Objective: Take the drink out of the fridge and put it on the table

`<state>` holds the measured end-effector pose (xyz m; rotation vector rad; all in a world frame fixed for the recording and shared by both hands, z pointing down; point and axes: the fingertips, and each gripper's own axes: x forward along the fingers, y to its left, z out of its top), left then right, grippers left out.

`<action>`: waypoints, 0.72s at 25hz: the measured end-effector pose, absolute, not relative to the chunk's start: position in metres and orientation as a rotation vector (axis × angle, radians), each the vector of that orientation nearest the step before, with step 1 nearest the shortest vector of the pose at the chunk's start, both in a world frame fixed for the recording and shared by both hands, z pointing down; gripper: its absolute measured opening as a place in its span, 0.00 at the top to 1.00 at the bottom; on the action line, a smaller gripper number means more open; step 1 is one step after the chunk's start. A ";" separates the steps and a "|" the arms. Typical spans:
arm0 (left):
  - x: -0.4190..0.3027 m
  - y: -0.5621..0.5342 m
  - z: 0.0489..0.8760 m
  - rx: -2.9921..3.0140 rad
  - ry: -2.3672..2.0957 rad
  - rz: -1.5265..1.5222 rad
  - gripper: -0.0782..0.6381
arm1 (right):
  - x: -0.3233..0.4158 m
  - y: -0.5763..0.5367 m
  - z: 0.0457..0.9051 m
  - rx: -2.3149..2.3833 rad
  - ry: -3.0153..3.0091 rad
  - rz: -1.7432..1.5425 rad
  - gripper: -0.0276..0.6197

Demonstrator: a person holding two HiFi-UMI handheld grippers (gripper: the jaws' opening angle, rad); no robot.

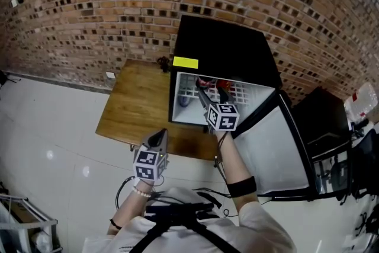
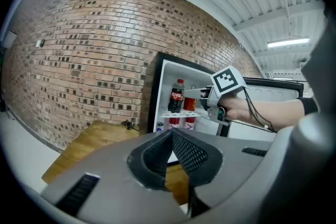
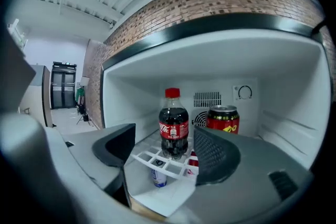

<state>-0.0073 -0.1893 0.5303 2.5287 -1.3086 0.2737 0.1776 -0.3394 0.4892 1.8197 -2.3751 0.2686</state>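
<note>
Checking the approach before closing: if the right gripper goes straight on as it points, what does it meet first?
Most likely the cola bottle on the wire shelf: it stands centred ahead of the open jaws of the right gripper. The red can sits off to the right.

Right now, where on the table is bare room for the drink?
The wooden table is bare left of the fridge, from front edge back to a small dark cable by the wall. Crowded: the fridge shelf, with cola bottle beside red can.
</note>
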 end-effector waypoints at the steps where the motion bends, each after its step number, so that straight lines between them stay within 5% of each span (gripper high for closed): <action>1: -0.009 -0.190 0.531 2.523 -1.307 0.280 0.89 | 0.177 -0.347 0.489 1.820 -2.367 0.265 0.38; 18: -0.037 -0.206 0.537 2.472 -1.368 0.264 0.89 | 0.170 -0.415 0.495 1.828 -2.250 0.244 0.37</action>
